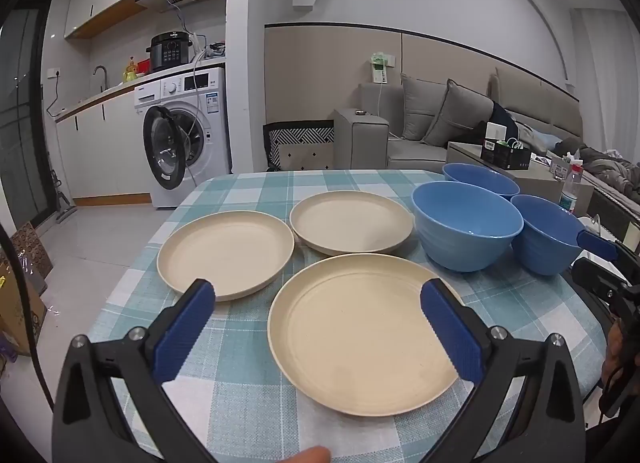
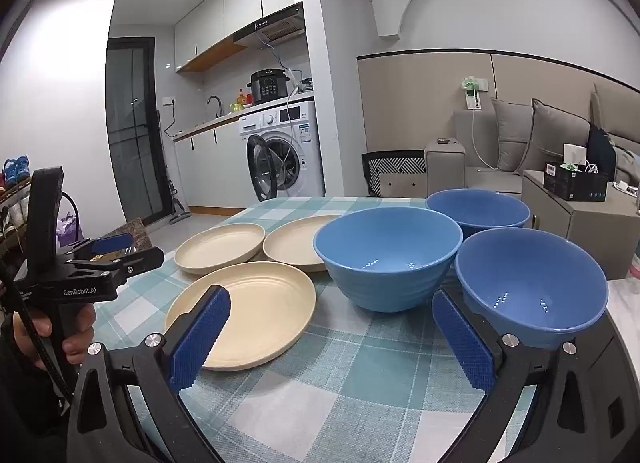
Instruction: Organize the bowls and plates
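A: Gripper state?
B: left gripper (image 1: pixel 318 299) spread wide, nothing in it, above the nearest cream plate (image 1: pixel 362 333). right gripper (image 2: pixel 332 313) same, empty, over the checked tablecloth (image 2: pixel 344 375).
A: Dishes?
B: Three plates left, three blue bowls (image 2: pixel 387 259) right, unstacked.

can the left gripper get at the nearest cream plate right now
Probably yes. The left gripper is open and empty, the nearest cream plate lies just ahead between its fingers, and nothing sits on it.

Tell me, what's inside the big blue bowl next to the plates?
Nothing: the big blue bowl looks empty, only light spots glinting on its bare inside. The near wall hides a little of the bottom, and the checked tablecloth beneath is covered.
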Tool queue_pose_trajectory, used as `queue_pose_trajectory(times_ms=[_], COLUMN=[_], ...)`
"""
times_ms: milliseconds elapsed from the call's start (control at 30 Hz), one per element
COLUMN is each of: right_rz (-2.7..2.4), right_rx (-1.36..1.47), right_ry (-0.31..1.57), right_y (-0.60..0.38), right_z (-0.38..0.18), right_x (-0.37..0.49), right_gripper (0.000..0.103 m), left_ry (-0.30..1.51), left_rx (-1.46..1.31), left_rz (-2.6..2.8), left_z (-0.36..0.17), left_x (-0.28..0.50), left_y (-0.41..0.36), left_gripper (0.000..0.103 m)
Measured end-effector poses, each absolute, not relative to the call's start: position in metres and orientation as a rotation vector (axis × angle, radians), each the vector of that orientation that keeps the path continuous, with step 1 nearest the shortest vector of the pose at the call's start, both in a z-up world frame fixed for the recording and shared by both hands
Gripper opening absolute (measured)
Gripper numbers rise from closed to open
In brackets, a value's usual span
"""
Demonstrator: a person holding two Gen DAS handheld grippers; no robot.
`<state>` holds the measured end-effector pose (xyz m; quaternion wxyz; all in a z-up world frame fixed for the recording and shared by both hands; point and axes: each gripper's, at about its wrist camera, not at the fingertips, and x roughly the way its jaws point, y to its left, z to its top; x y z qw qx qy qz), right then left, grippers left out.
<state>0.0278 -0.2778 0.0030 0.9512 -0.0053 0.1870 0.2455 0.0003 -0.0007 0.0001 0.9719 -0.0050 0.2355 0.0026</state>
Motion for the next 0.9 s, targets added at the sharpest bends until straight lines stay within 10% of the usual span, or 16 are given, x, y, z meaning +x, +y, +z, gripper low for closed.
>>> queue_pose_trajectory(times_ms=[900], right_rz=[0.51], right_rx=[-0.021], right_ry=[0.399], right_y=[-0.275], right_z=[0.0001], right_x=[0.029], right_gripper=[0.103], left_ry=[0.479], left_rx=[-0.026], left_rz=[-0.001], left_z=[-0.0067], left_x=[0.0031], left_y=[-0.0007], left_gripper=[0.103])
